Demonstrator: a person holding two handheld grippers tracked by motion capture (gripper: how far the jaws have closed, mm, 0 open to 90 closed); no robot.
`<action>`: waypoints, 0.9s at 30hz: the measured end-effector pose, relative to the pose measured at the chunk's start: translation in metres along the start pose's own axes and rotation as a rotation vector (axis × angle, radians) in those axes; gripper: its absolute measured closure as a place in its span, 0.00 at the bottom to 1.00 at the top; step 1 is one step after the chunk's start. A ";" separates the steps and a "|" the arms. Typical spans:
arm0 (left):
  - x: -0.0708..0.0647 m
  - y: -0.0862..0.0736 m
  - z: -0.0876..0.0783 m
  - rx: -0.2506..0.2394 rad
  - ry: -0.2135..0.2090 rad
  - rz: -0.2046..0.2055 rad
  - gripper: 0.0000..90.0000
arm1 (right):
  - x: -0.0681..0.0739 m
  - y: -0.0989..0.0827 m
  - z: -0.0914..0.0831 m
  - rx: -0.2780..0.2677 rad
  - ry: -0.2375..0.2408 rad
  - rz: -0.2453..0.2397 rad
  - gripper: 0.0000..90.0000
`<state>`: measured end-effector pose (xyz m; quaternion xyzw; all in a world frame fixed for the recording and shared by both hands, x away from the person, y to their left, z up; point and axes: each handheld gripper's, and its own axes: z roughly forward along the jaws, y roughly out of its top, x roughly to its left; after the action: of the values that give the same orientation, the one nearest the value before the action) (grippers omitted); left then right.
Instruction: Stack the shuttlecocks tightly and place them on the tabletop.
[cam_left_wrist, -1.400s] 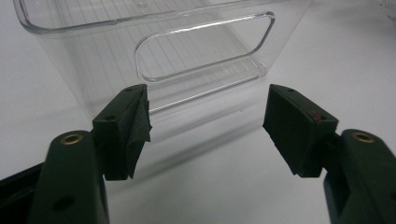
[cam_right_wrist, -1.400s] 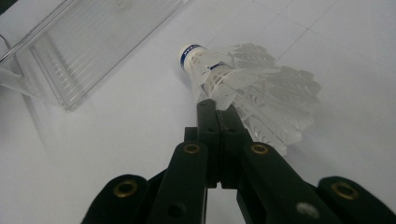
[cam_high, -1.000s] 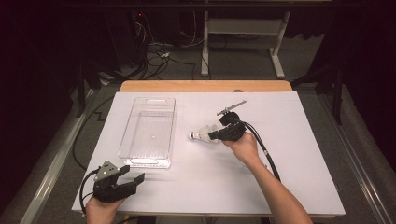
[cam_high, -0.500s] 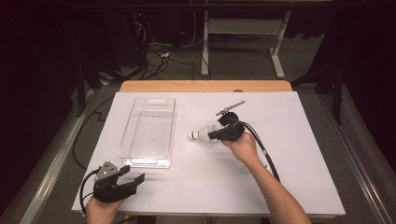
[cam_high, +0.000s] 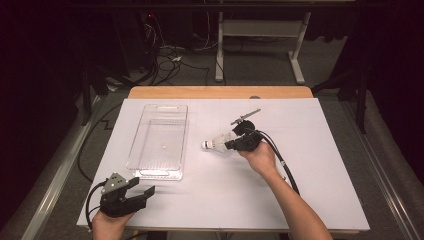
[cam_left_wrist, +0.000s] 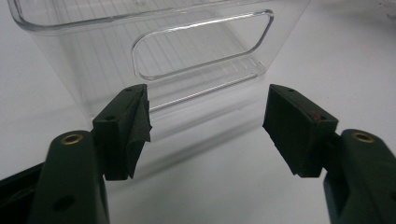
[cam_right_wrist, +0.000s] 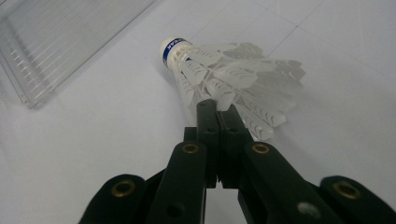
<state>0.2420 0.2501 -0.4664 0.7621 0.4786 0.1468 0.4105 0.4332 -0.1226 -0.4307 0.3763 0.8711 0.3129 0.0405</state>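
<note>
Across the white surface (cam_high: 320, 165), the largest thing is the clear plastic bin (cam_high: 160, 142), lying empty at about ten o'clock from the middle, with its long sides running toward twelve. In the left claw's view its near end wall with the cut-out handle (cam_left_wrist: 201, 51) stands just ahead of the claw.

At seven o'clock, near the front edge, the left claw (cam_high: 142, 192) rests in the person's hand with its jaws wide apart and nothing between them, pointing toward the bin's near end.

Just right of centre, at about two o'clock from the bin's near corner, the right claw (cam_high: 229, 146) has its jaws pinched together on the feather skirt of a white shuttlecock (cam_high: 217, 143). The cork tip with its blue band (cam_right_wrist: 172, 49) points toward nine o'clock, at the bin. Whether the shuttlecock rests on the surface or is lifted just clear of it, I cannot tell.

The step in hand looks like the grasp itself, with the carry not yet begun. The next move likely calls for lifting the shuttlecock clear of the bin's wall, moving it toward nine o'clock over the open bin, and spreading the jaws there; the light feathers could cling to a pad on release.
</note>
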 end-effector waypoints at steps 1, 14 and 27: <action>0.000 0.000 0.000 -0.001 0.000 -0.002 0.36 | 0.000 0.000 0.000 0.002 -0.002 0.002 1.00; 0.000 0.000 0.000 0.003 0.000 -0.002 0.36 | 0.000 -0.001 0.008 0.033 -0.026 -0.001 0.99; 0.001 0.000 0.000 -0.001 0.000 -0.004 0.36 | 0.000 -0.001 0.010 0.034 -0.043 0.007 0.89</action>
<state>0.2423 0.2505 -0.4666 0.7611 0.4800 0.1462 0.4111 0.4351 -0.1183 -0.4391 0.3865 0.8740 0.2899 0.0518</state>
